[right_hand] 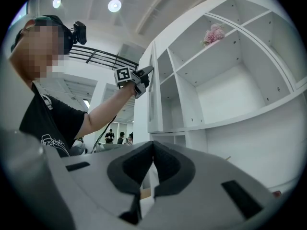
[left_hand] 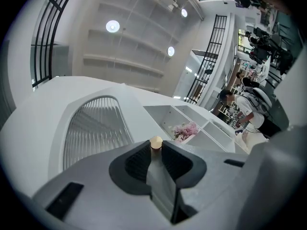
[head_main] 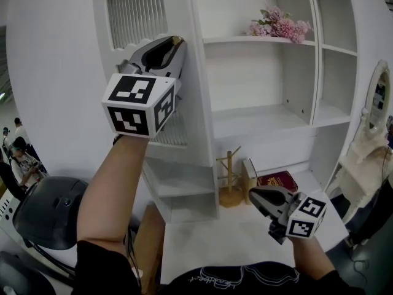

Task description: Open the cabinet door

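The left tool (head_main: 175,48) pinches the knob (left_hand: 156,143) at the cabinet door's (head_main: 55,72) edge. The right tool (head_main: 253,193) is pressed together, low before the shelves (head_main: 258,120).

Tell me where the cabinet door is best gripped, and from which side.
Grip the round knob near the free edge of the cabinet door, from the face it juts from: nothing else visible protrudes from the flat panel. The left gripper is shut on it.

Mirror (head_main: 379,98) — cut off at right.
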`<act>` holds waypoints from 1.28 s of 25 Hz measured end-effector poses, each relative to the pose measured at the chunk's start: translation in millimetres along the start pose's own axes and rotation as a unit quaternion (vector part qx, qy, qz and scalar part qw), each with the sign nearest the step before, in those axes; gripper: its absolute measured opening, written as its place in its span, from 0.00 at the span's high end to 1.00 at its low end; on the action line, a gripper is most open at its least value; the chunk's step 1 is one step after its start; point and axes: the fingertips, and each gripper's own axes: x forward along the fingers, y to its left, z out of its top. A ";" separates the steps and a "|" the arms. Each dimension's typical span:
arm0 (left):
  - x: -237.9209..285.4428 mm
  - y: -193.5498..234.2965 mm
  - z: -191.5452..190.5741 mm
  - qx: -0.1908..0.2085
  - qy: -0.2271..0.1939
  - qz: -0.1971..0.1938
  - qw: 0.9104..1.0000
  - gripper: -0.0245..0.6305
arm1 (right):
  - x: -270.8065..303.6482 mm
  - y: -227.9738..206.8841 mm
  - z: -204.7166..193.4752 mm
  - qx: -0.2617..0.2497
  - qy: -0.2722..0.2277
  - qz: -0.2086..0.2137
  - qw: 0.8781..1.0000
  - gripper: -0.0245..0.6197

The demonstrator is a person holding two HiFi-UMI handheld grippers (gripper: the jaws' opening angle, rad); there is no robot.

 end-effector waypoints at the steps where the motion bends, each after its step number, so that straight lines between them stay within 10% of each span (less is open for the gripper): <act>1: -2.9 0.2 2.0 -0.002 -0.002 -0.001 1.000 0.85 | 0.6 2.1 -0.2 0.000 0.000 0.000 1.000 0.95; 32: -129.8 43.9 56.4 -0.090 -0.067 -0.072 0.991 0.85 | 3.1 100.1 -34.7 0.028 0.026 0.007 0.999 0.95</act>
